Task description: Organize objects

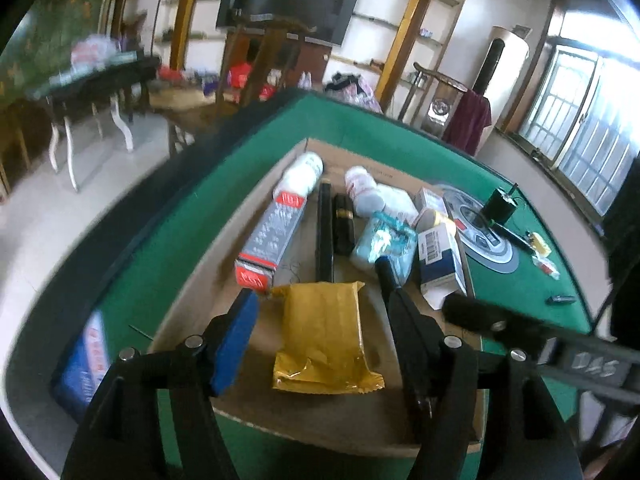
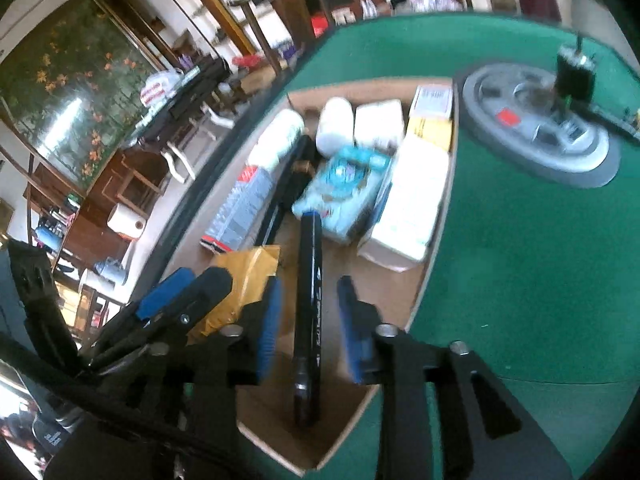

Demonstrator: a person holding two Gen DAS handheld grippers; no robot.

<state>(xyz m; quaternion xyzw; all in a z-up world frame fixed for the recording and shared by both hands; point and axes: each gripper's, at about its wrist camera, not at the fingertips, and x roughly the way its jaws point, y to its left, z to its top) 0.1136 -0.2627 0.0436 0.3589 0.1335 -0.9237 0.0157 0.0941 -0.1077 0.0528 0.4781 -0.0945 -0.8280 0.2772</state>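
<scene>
A shallow cardboard tray on the green table holds several items. A yellow foil packet lies flat on its floor between the fingers of my left gripper, which is open with a gap beside the blue pad. A black marker lies lengthwise in the tray, its far end against a light-blue pack. My right gripper straddles the marker, open, both pads clear of it. The marker's tip shows in the left wrist view.
Farther in the tray lie a red-and-grey carton, a long black box, white bottles and a white-and-blue box. A grey disc with a black device sits on the table. A blue-and-white pack lies at the table's left edge.
</scene>
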